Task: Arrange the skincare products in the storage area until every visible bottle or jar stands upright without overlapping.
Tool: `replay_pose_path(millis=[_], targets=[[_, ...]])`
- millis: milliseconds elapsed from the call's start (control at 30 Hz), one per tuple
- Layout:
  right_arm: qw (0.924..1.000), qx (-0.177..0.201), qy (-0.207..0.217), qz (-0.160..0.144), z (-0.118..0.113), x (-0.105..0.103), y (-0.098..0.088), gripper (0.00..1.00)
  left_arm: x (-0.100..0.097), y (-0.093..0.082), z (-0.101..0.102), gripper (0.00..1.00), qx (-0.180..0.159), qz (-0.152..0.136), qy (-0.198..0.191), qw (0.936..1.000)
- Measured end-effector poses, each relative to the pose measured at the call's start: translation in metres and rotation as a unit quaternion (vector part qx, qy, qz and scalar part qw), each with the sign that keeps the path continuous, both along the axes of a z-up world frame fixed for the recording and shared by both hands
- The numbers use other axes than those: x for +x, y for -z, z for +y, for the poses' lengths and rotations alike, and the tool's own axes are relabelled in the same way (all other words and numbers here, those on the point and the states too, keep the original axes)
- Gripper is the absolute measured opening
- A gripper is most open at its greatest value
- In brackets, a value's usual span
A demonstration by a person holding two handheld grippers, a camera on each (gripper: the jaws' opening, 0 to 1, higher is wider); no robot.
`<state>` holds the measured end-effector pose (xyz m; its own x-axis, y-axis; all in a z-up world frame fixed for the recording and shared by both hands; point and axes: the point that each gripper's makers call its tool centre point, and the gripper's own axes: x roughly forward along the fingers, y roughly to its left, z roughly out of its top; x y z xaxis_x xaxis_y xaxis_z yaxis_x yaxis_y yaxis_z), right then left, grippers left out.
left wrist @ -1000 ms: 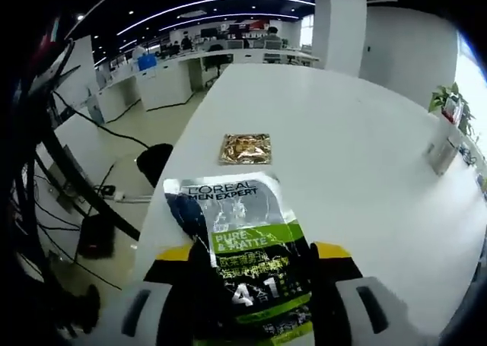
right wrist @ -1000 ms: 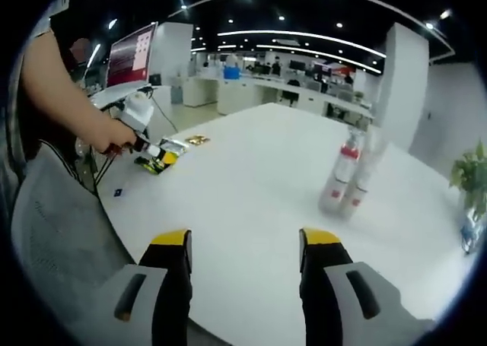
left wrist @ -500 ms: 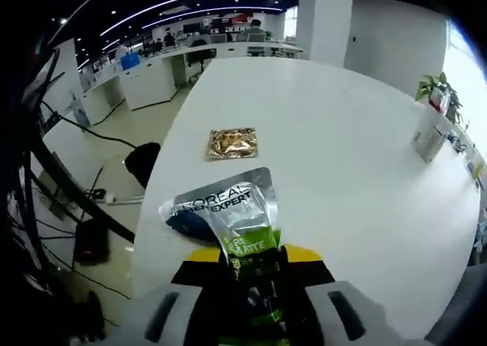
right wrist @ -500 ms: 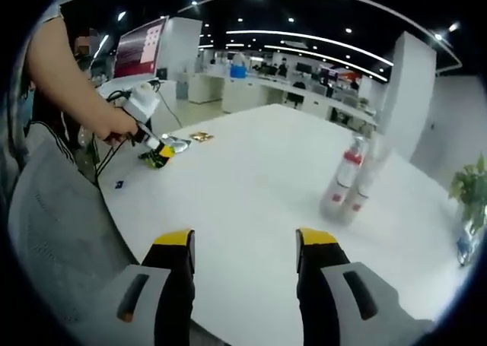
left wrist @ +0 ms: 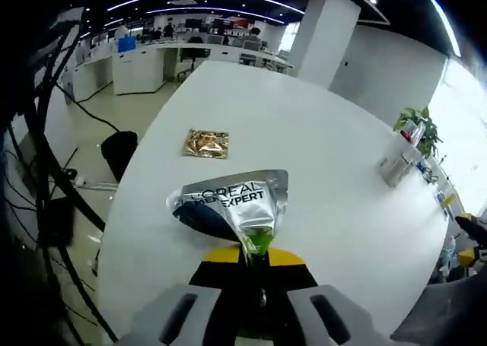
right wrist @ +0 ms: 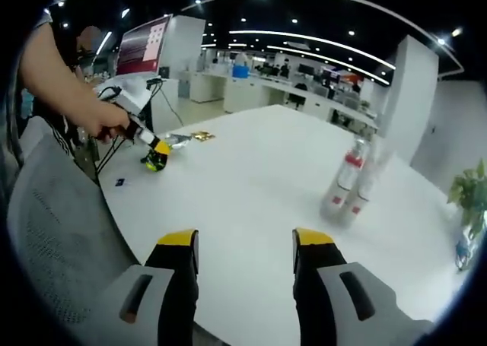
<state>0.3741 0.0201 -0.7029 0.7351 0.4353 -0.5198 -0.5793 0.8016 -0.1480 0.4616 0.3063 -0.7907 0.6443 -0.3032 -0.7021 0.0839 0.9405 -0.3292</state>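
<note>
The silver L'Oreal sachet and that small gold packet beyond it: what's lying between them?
Nothing: in the left gripper view, bare white table separates the silver sachet from the gold packet.

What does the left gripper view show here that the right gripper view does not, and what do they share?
Left gripper view alone: the sachet's printed L'Oreal Men Expert lettering, and the left gripper shut on the silver sachet at close range. Right gripper view alone: two bottles standing close together upright, a grey mesh chair, and the open right gripper. Shared: the white table, the small gold packet and a potted plant.
</note>
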Motion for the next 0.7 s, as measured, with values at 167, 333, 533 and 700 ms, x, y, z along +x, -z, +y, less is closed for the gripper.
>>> replay_pose_path(millis=[167, 333, 533, 700], targets=[[0.9996, 0.008, -0.016, 0.02, 0.008, -0.003, 0.006, 0.46, -0.011, -0.027, -0.022, 0.06, -0.039, -0.043, 0.009, 0.9983], [0.998, -0.007, -0.051, 0.037, 0.02, -0.012, 0.015, 0.46, -0.033, -0.061, -0.044, 0.06, -0.065, -0.091, 0.035, 0.9931], [0.9966, -0.013, -0.067, 0.045, 0.027, -0.018, 0.017, 0.46, -0.066, -0.094, -0.072, 0.05, -0.074, -0.135, 0.077, 0.9851], [0.9942, -0.015, -0.096, 0.045, 0.041, -0.024, 0.017, 0.46, -0.092, -0.104, -0.096, 0.05, -0.043, -0.166, 0.14, 0.9752]])
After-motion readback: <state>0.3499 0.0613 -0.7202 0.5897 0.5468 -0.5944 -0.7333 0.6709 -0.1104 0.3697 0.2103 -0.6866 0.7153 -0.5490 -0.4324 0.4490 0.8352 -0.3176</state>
